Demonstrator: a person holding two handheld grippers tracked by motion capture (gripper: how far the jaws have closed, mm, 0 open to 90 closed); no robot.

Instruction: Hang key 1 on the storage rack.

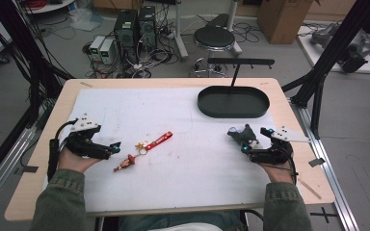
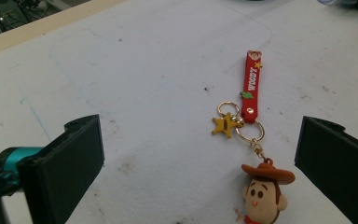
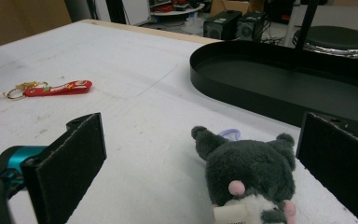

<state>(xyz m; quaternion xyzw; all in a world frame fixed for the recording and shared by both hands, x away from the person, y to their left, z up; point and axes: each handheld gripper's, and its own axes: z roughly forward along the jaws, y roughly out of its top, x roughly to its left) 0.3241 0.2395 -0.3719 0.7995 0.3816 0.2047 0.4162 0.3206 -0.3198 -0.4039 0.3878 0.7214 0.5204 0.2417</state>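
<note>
Your right hand-held gripper (image 3: 200,163) is spread around the plush (image 3: 247,179) near the table's right edge, just before the tray (image 1: 233,102). Close on its body. Left hand-held gripper (image 2: 198,158), also spread, frames the keychain (image 2: 251,140) mid-table; pinch the figure's head.

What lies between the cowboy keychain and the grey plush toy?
High view: bare white table cover between the red-strapped cowboy keychain and the grey plush toy.
</note>
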